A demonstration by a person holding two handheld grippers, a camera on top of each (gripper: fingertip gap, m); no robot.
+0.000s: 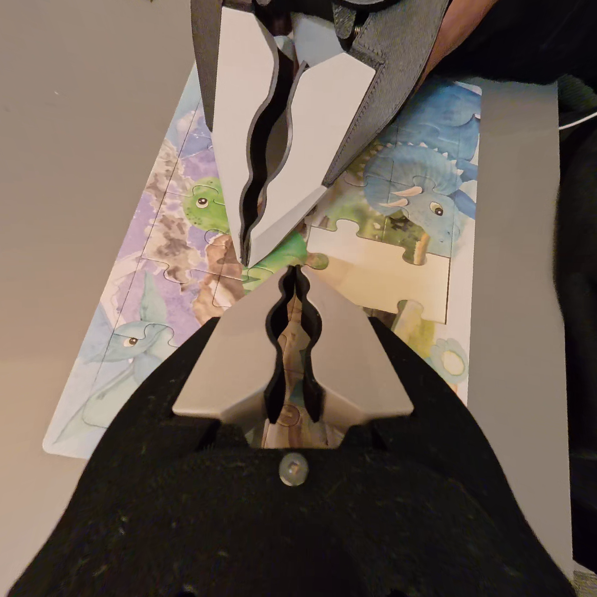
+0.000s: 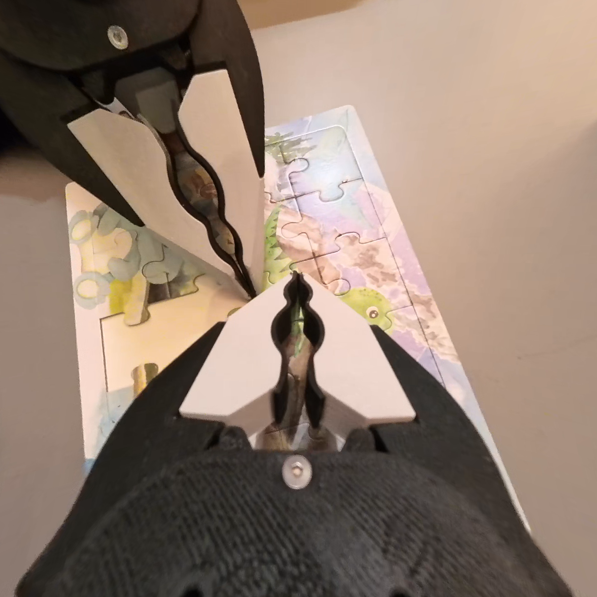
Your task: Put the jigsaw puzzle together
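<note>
Both wrist views look steeply down, close over the puzzle (image 1: 181, 226) on the bench (image 1: 64, 161). They face each other from opposite sides: each sees the other gripper's fingers (image 1: 245, 155) at its top edge, and both share the puzzle's middle

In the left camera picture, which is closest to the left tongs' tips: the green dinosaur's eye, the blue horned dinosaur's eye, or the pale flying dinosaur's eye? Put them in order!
From the left tongs:
1. Green dinosaur's eye, up and to the left.
2. Flying dinosaur's eye, lower left, and the horned dinosaur's eye, upper right: both farther out, too close to call.
</note>
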